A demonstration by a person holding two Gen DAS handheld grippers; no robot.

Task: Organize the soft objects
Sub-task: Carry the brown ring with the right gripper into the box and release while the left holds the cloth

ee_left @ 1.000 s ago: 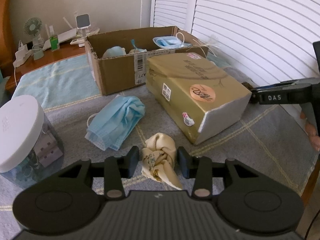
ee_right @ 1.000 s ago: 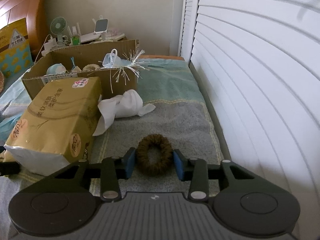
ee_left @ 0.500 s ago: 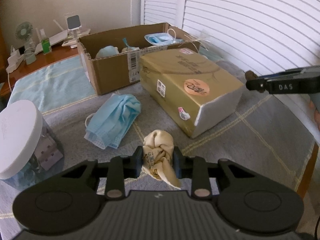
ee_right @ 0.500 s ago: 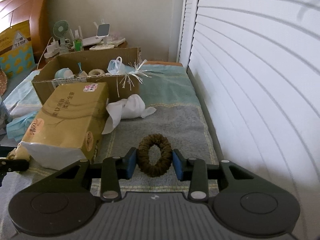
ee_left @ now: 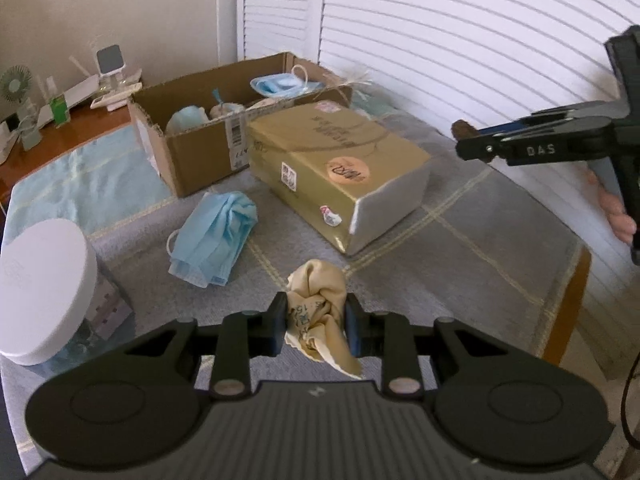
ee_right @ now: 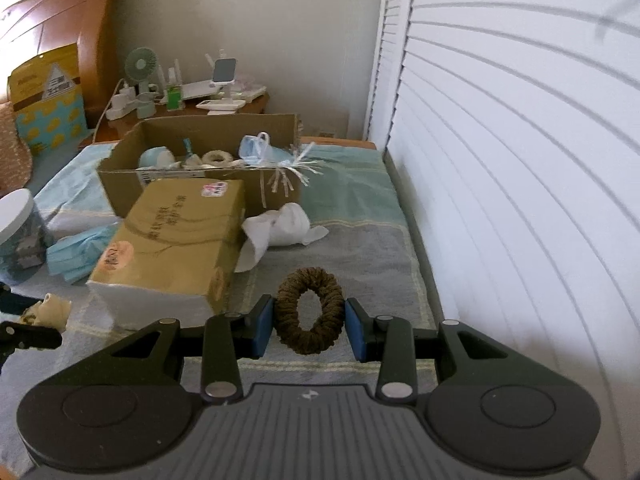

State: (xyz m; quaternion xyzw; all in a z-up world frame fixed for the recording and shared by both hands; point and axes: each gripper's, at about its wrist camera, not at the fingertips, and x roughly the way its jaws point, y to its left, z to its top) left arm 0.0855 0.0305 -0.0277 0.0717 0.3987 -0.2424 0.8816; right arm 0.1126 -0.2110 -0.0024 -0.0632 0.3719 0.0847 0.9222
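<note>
Cream-coloured cloth [ee_left: 320,304] sits bunched between the left gripper [ee_left: 316,330] fingers, clenched on it just above the grey blanket [ee_left: 460,264]; the right gripper [ee_right: 309,326] fingers press both sides of a brown scrunchie [ee_right: 309,308] — held upright, near the shutters; the cardboard box [ee_right: 200,148] stands beyond the gold tissue pack [ee_right: 172,240], a blue mask [ee_left: 216,236] lying loose beside it.

Crumpled beige cloth [ee_left: 318,312] and brown fuzzy scrunchie [ee_right: 309,309] are both pinched upright.
</note>
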